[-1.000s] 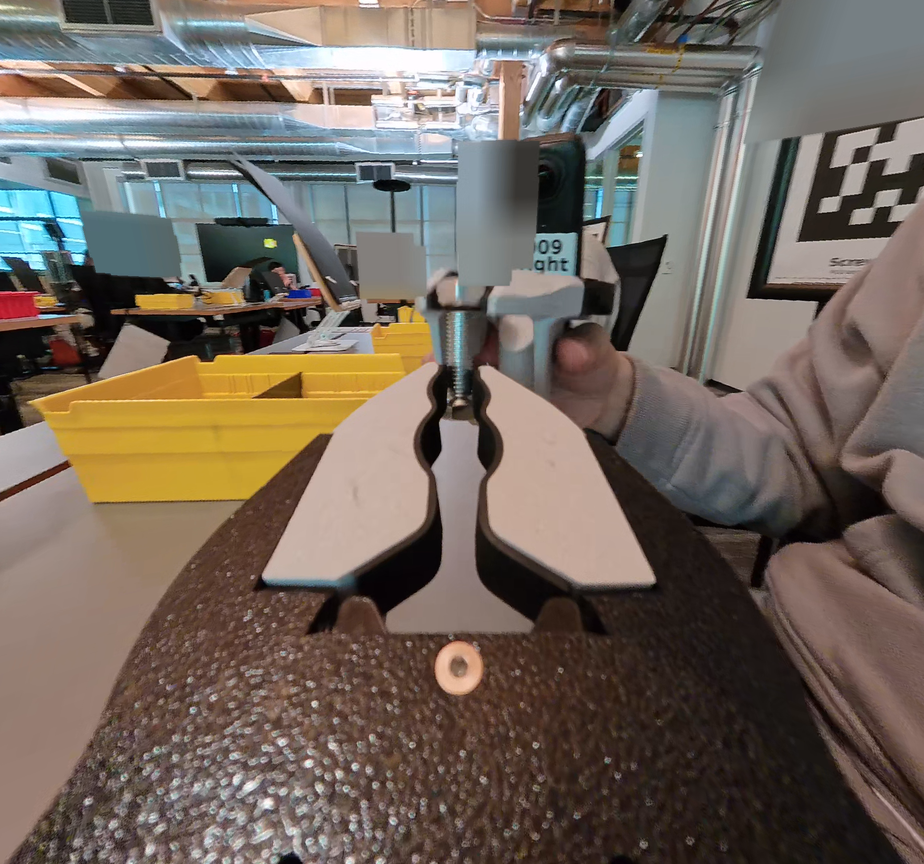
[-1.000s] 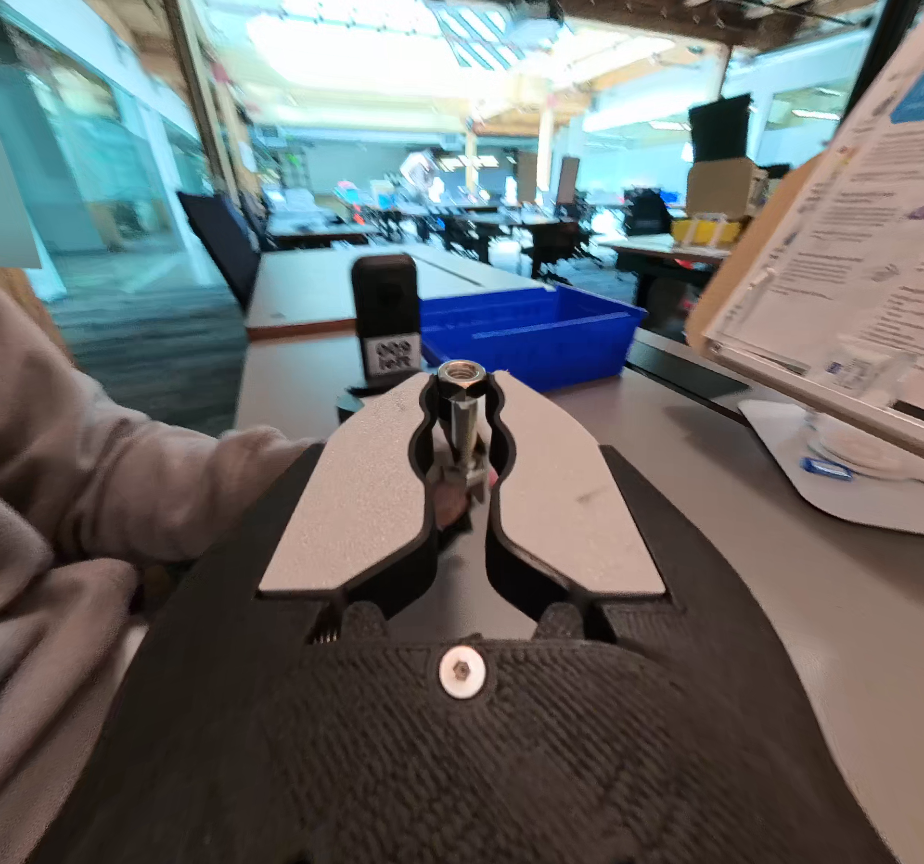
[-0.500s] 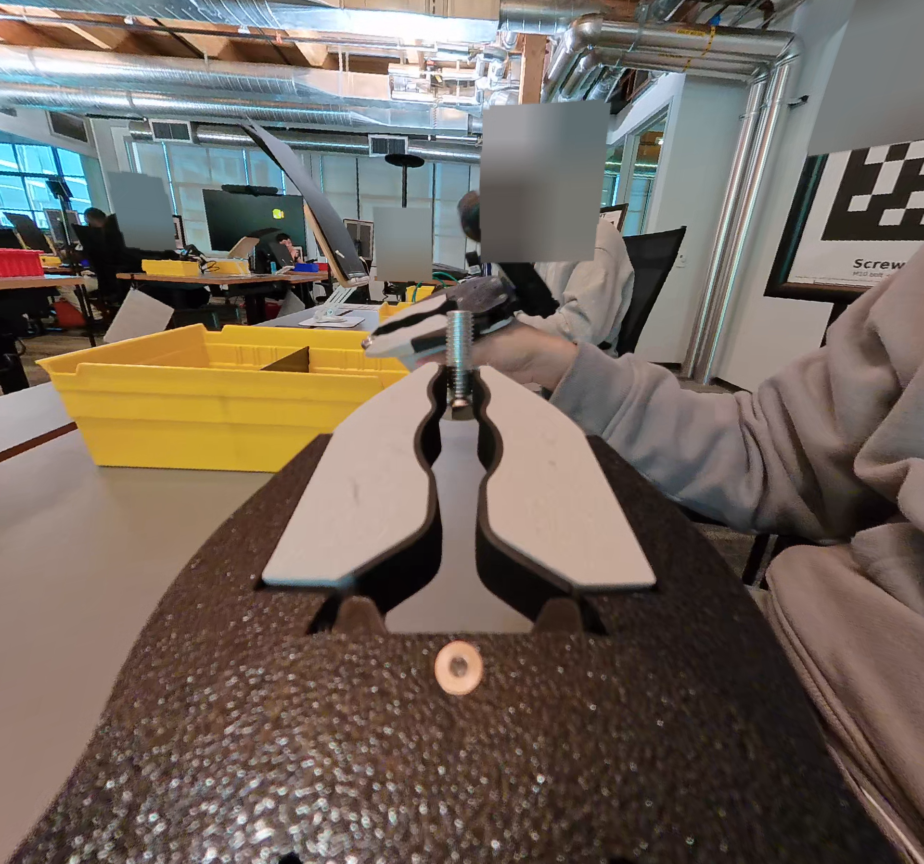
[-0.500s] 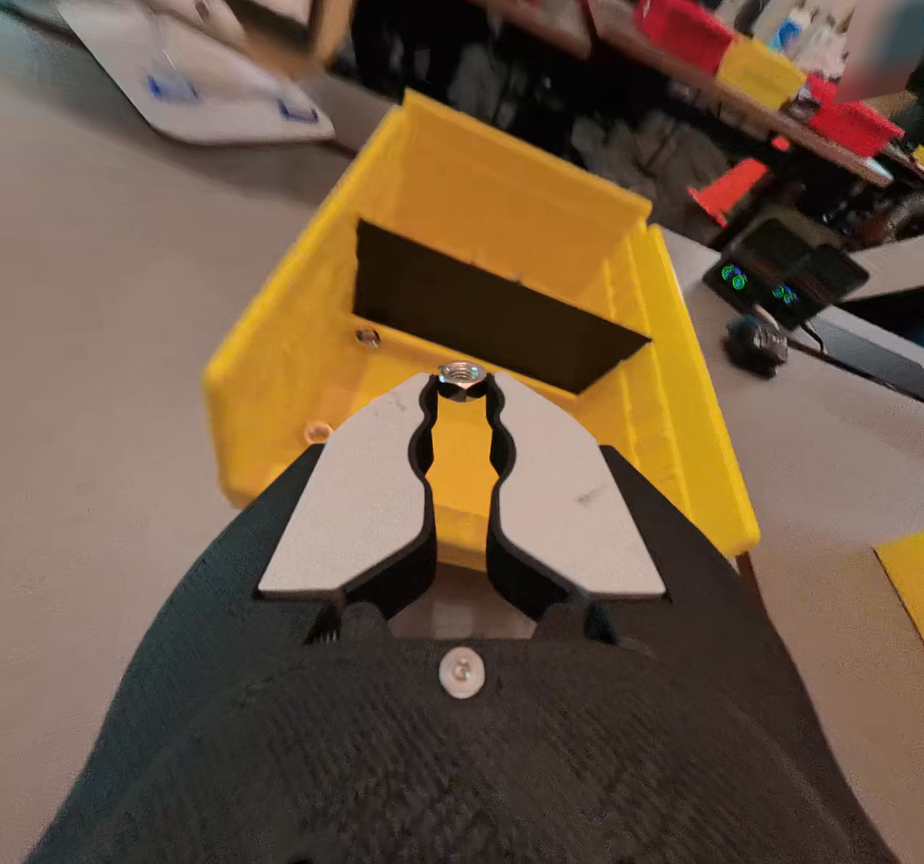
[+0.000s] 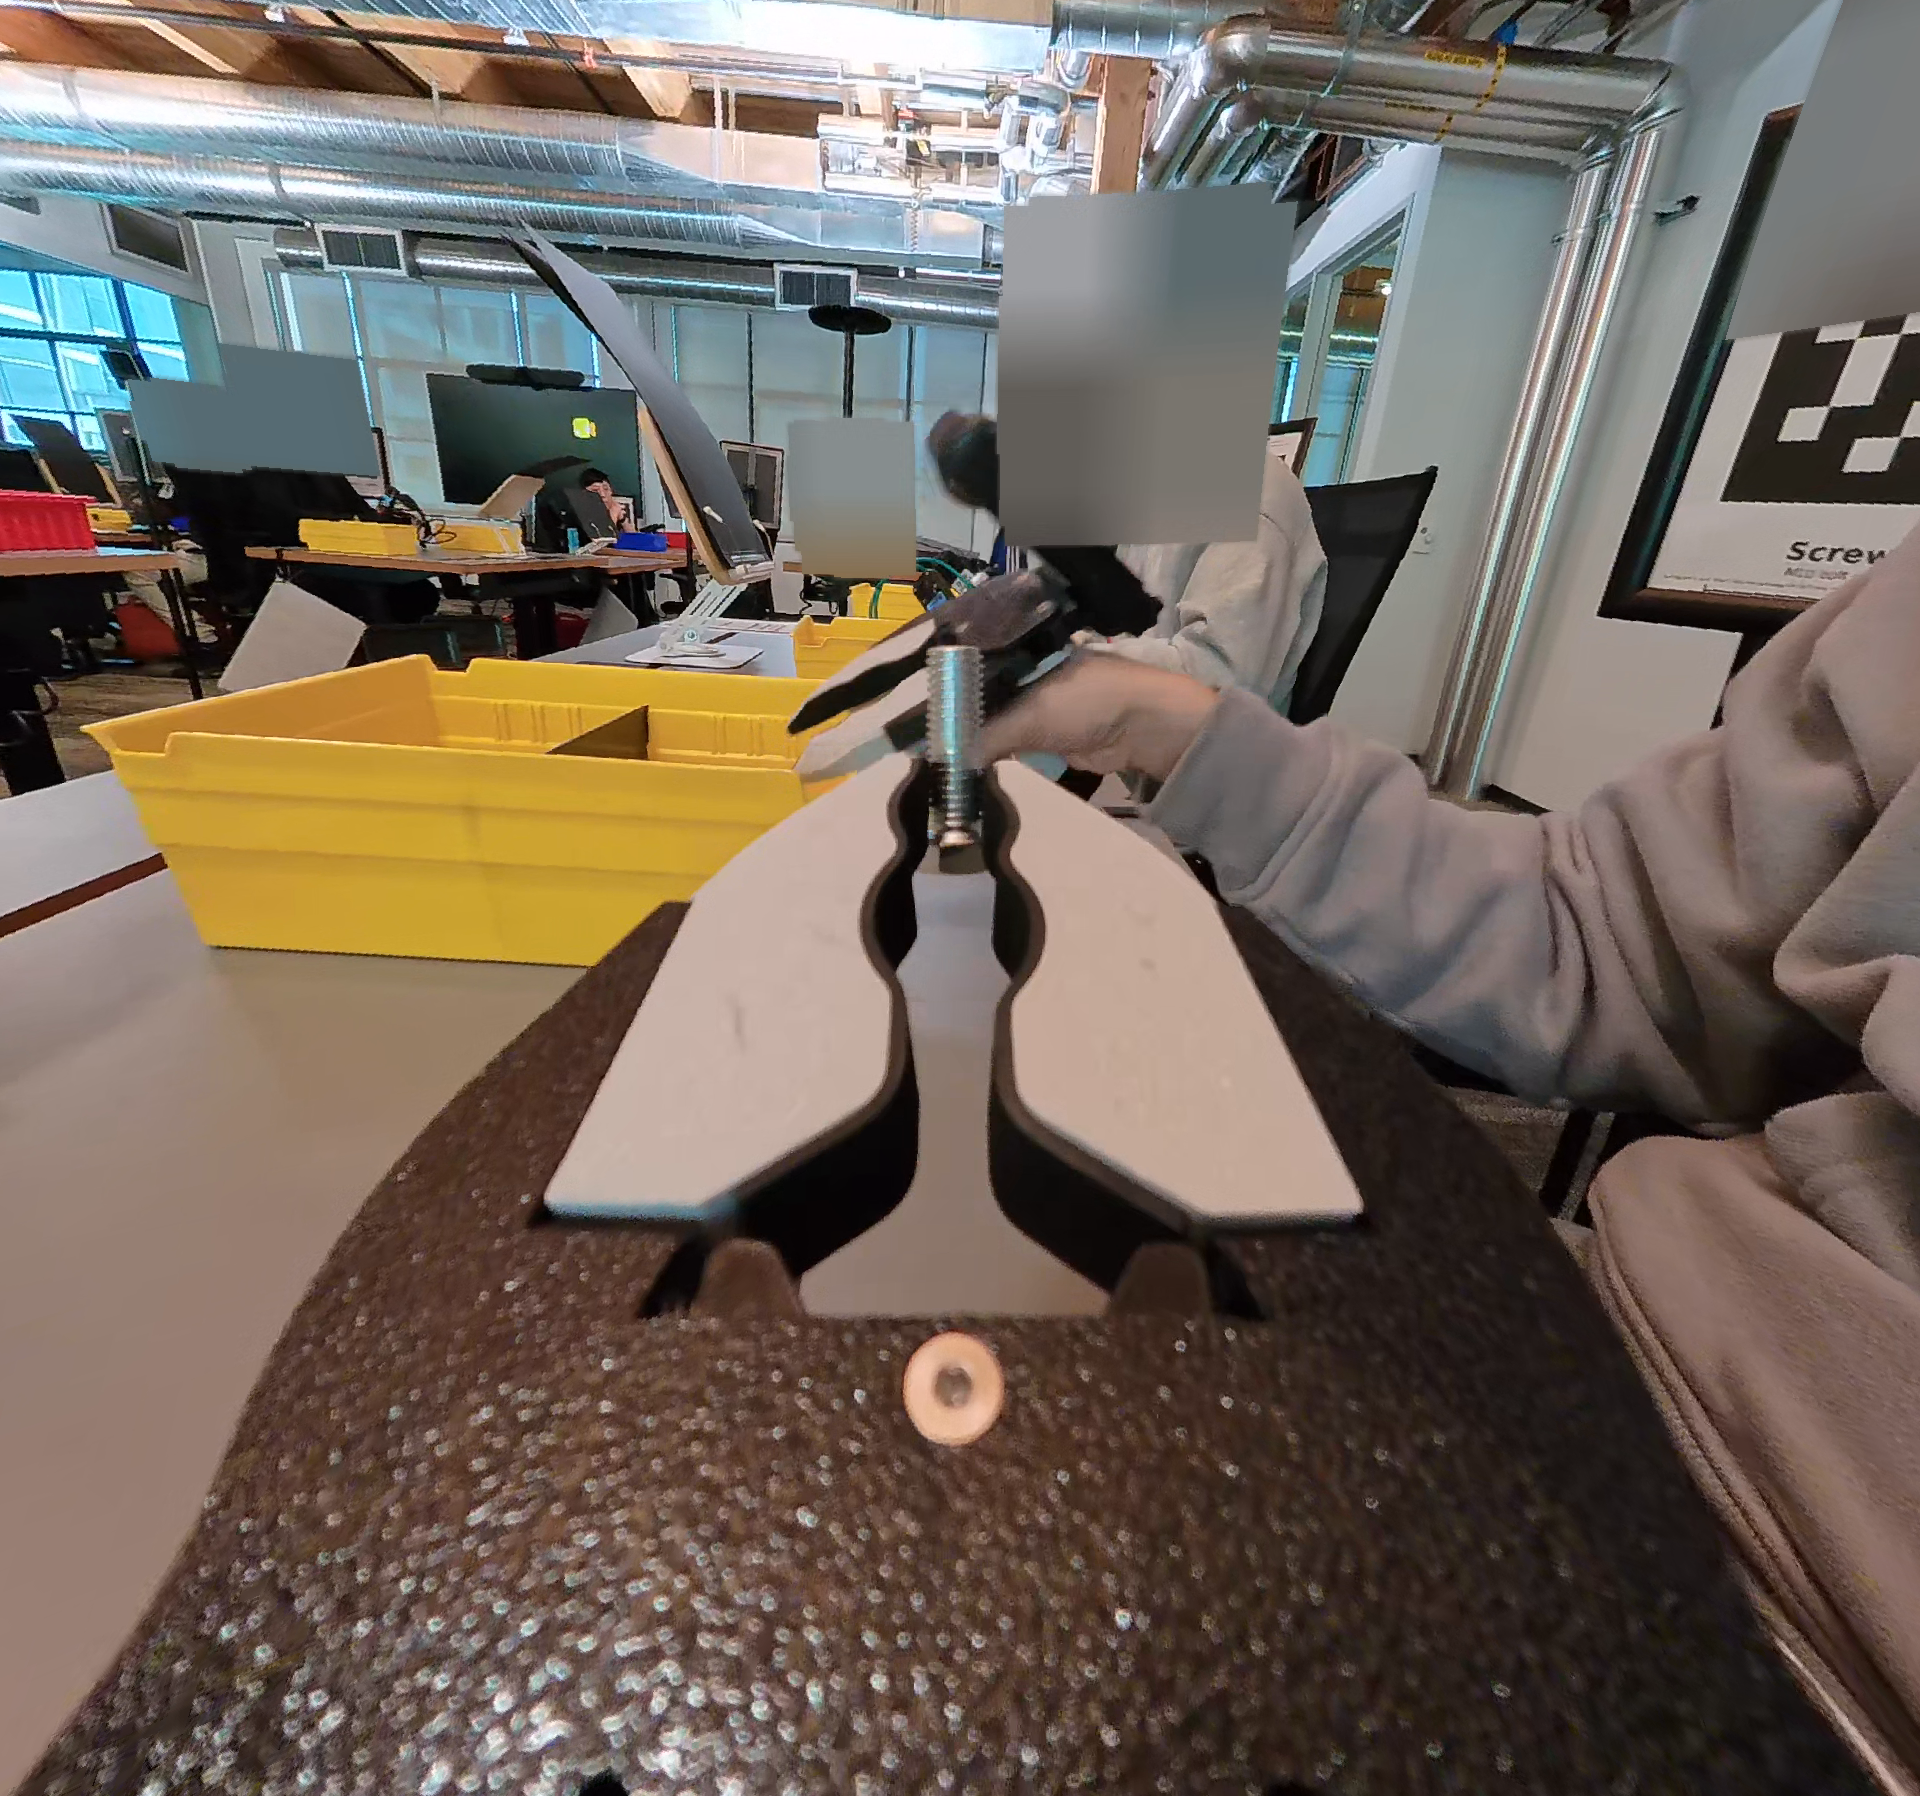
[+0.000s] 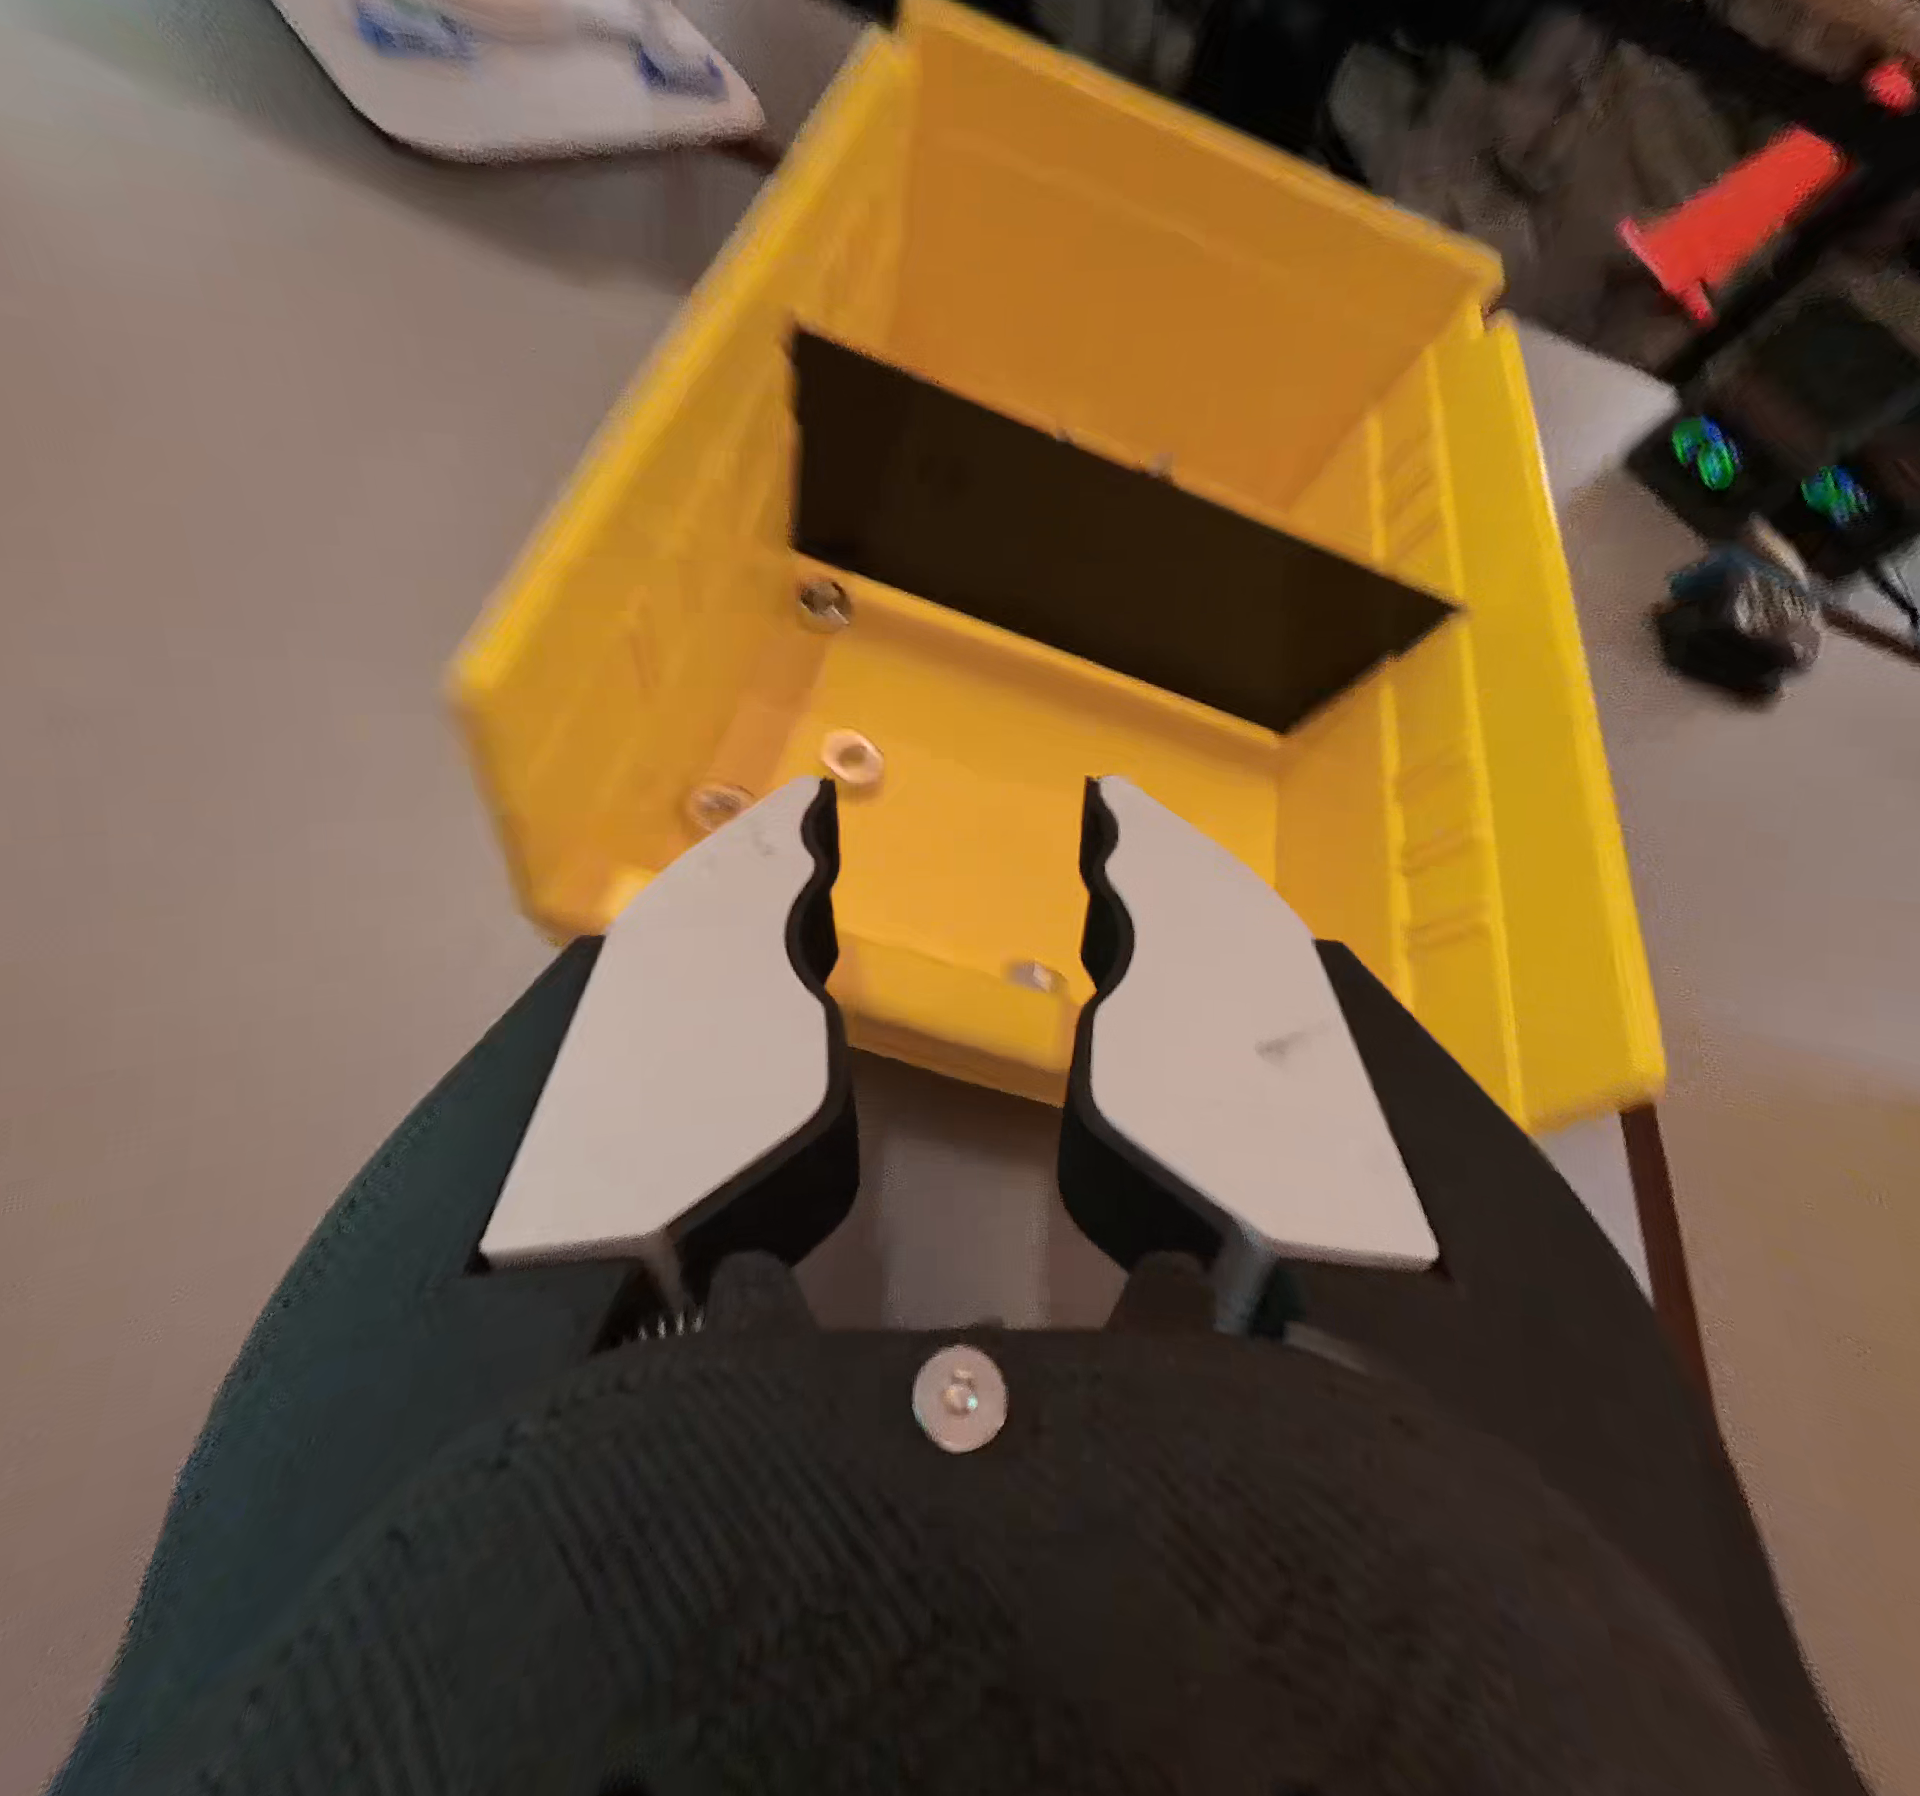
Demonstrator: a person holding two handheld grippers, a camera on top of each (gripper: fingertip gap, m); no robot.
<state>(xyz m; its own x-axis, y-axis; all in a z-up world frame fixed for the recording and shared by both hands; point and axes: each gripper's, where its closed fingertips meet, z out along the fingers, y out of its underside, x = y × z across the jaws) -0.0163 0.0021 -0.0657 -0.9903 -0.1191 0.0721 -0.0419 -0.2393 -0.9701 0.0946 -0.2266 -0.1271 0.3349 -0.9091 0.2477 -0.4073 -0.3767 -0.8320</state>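
My left gripper (image 5: 954,796) is shut on a silver bolt (image 5: 956,723), which stands upright between its fingertips with the threaded end up. My right gripper (image 6: 956,790) is open and holds nothing. It hangs over the near compartment of a yellow bin (image 6: 1455,811) with a black divider (image 6: 1091,541). Several silver nuts lie on the bin floor. One nut (image 6: 852,759) is just beyond the left fingertip, and another nut (image 6: 824,603) is by the divider. In the left wrist view, the right gripper (image 5: 914,697) shows tilted behind the bolt, next to the bin (image 5: 416,832).
The bin stands on a grey table (image 6: 208,603). The arm holding the right gripper has a grey sleeve (image 5: 1507,915). A white stand base (image 6: 499,32) lies beyond the bin. An orange cone (image 6: 1745,208) and dark gear are off the table's far side. The nut (image 6: 852,759) is closer to my right gripper, around 10 cm from its tips; the left tips are 30 cm off.
My right gripper left the bolt with a nut in its grasp and swung over the yellow bin. It has now opened and the nut is out of its grasp. The left still holds the bolt.
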